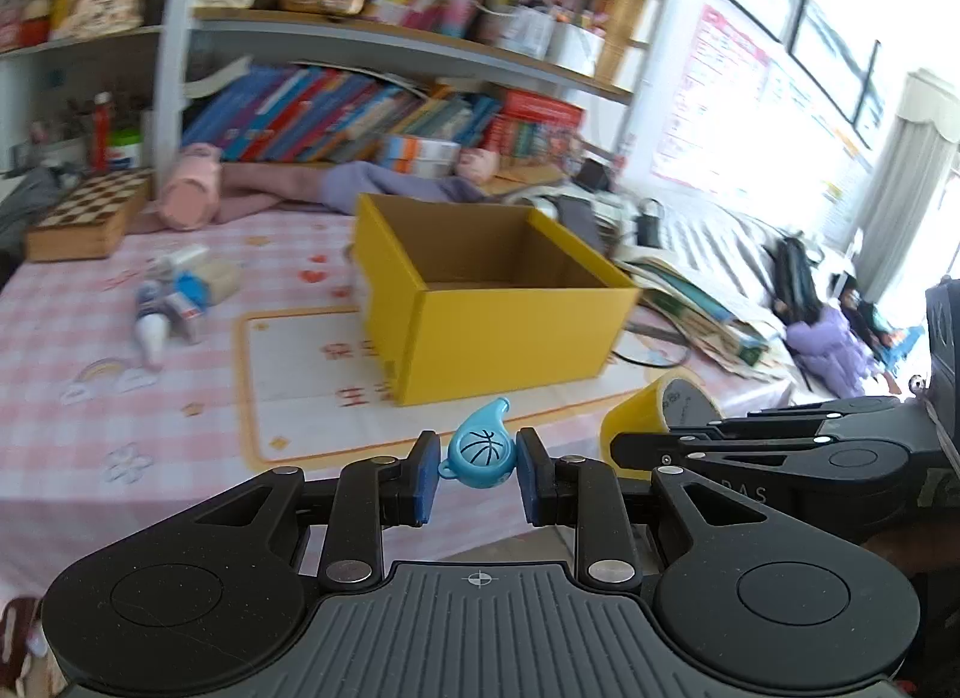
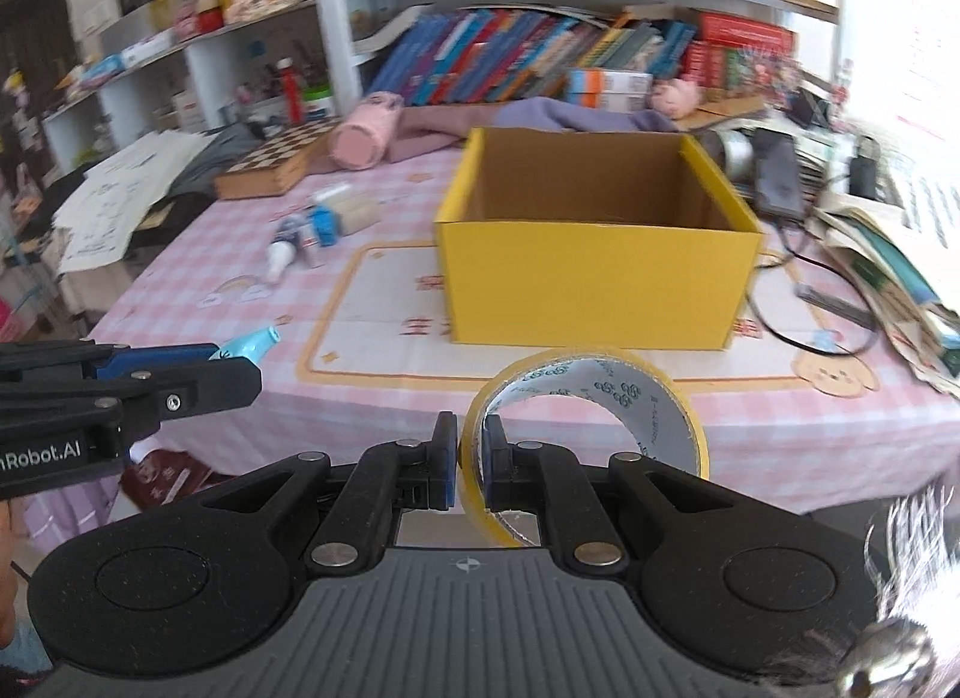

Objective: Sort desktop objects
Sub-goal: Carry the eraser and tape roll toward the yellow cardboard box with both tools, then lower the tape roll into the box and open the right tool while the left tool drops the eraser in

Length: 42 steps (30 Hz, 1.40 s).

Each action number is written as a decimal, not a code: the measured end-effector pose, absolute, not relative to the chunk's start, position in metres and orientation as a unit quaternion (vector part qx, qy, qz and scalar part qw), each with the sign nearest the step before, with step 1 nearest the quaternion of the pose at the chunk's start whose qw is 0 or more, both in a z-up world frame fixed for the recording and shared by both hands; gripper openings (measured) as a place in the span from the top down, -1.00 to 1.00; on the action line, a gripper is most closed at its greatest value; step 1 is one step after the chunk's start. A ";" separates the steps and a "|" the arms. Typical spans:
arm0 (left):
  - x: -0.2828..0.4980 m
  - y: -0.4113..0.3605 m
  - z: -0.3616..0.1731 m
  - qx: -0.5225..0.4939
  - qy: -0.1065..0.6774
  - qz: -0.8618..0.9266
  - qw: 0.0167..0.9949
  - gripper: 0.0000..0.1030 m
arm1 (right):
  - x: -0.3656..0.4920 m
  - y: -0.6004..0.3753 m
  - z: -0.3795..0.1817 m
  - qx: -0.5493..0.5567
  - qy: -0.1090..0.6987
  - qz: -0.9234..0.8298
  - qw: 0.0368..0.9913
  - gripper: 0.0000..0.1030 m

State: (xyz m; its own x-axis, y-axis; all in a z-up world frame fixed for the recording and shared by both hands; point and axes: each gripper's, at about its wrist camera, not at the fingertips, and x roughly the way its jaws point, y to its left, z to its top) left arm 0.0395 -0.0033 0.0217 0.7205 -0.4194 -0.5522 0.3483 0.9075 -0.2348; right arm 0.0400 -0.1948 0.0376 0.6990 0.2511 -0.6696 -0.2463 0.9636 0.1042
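Left wrist view had the left hand-held gripper (image 1: 475, 473) pinching a blue whistle (image 1: 480, 449), right hand-held gripper (image 2: 467, 461) clamping the tape roll (image 2: 585, 428), both probably next needing carrying over the yellow box (image 1: 516, 332) to drop.

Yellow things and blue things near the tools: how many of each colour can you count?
Yellow: 2, the box and the tape roll held by the right tool.
Blue: 1, the whistle held by the left tool.
Total: 3.
The small heap of bottles has some blue too, but it is too blurred to count.
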 end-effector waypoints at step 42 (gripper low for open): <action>0.186 -0.092 0.033 -0.001 0.259 -0.214 0.942 0.50 | 0.207 -0.262 0.069 -0.048 0.285 0.164 0.943 0.85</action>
State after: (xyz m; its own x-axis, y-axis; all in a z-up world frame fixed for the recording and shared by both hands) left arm 0.1861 -0.0922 0.0334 0.7739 -0.4040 -0.4876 0.4026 0.9083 -0.1137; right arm 0.2067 -0.2621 0.0687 0.7834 0.2820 -0.5538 -0.3371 0.9415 0.0025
